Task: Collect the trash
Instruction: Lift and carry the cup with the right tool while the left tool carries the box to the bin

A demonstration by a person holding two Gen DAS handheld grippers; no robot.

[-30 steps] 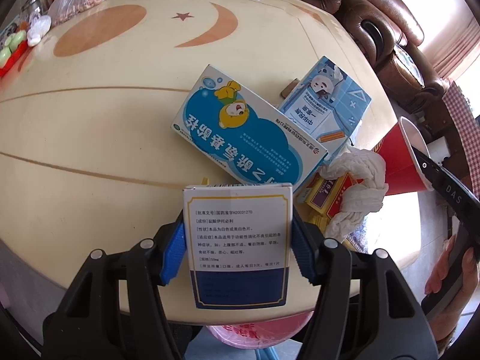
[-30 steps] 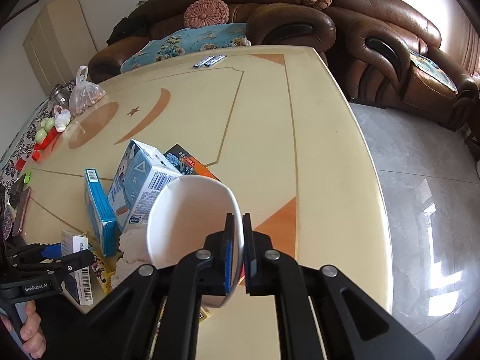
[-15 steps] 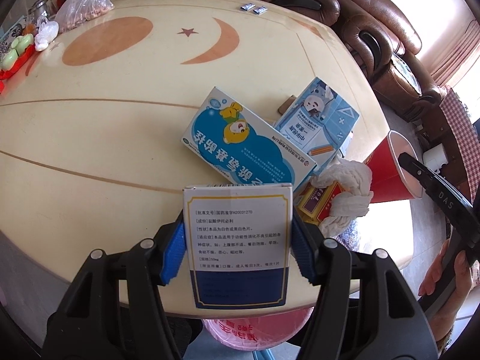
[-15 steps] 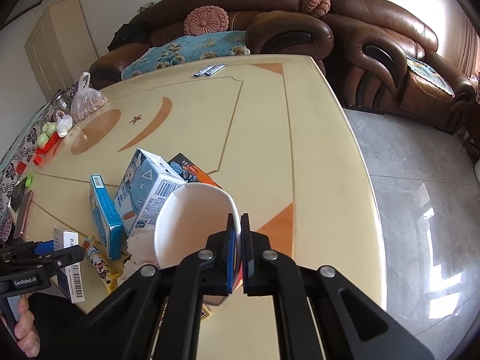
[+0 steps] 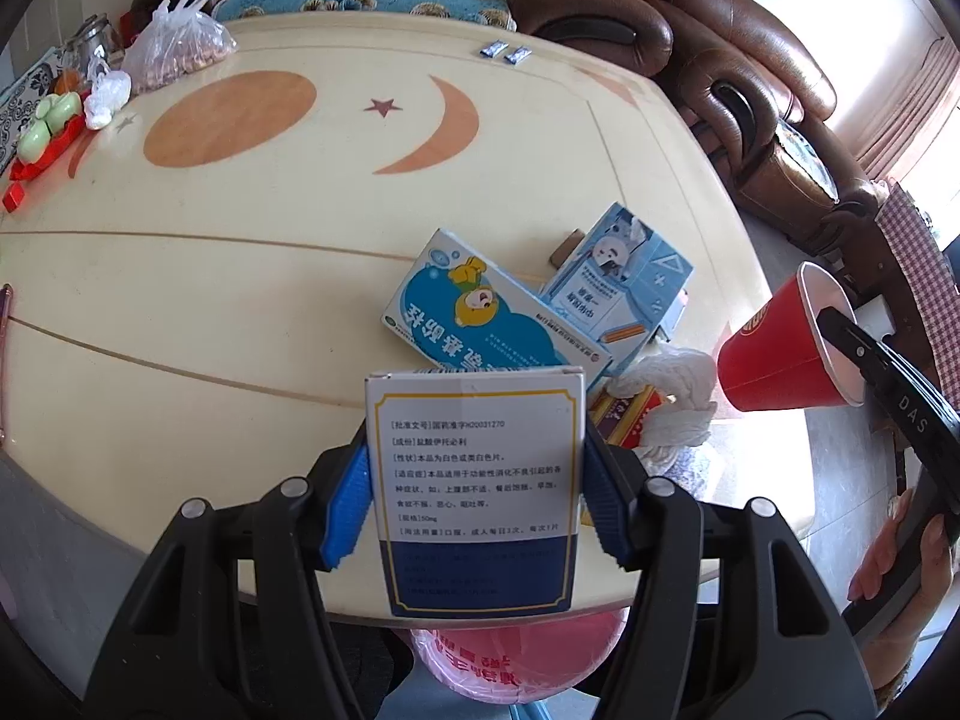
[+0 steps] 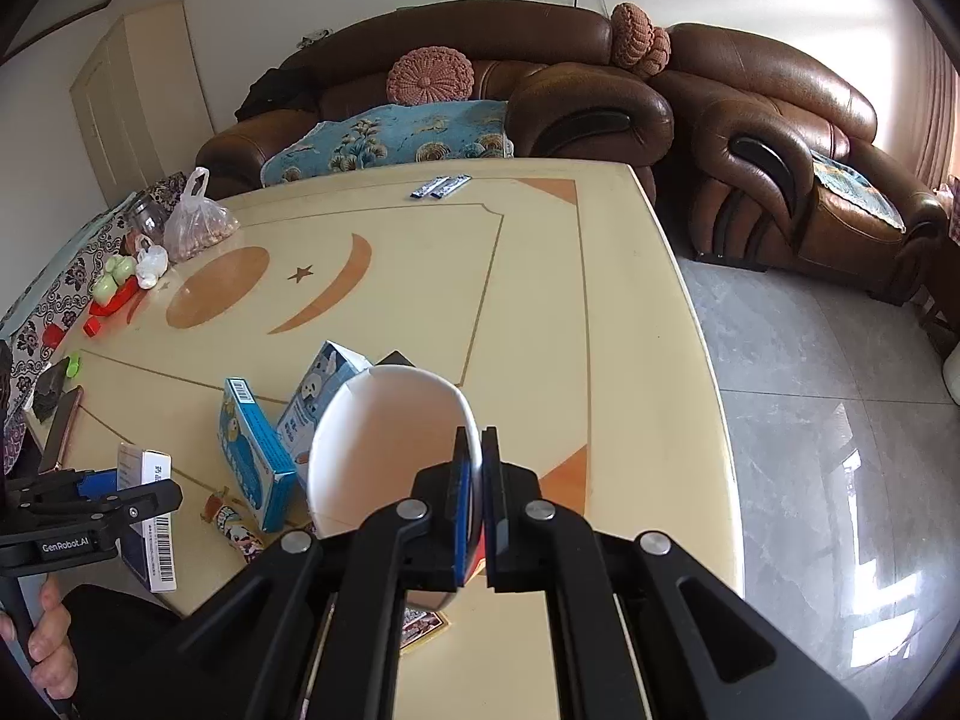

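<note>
My left gripper (image 5: 477, 468) is shut on a white and navy medicine box (image 5: 477, 492), held above the table's near edge; it also shows in the right wrist view (image 6: 147, 516). My right gripper (image 6: 475, 468) is shut on the rim of a red paper cup (image 5: 780, 348), whose white inside (image 6: 384, 444) fills that view. On the table lie a blue cartoon medicine box (image 5: 486, 318), a light blue mask box (image 5: 618, 282), a crumpled white tissue (image 5: 672, 396) and a red-yellow wrapper (image 5: 624, 414).
A pink bag (image 5: 516, 654) sits below the table edge under my left gripper. Two small blue sachets (image 5: 507, 51) lie at the far edge. A plastic bag of nuts (image 5: 180, 48) and small items stand far left. Brown sofas (image 6: 750, 138) ring the table.
Both grippers have lifted and drawn back from the table with their loads; the trash pile looks farther away. The cup has moved up and right in the left wrist view.
</note>
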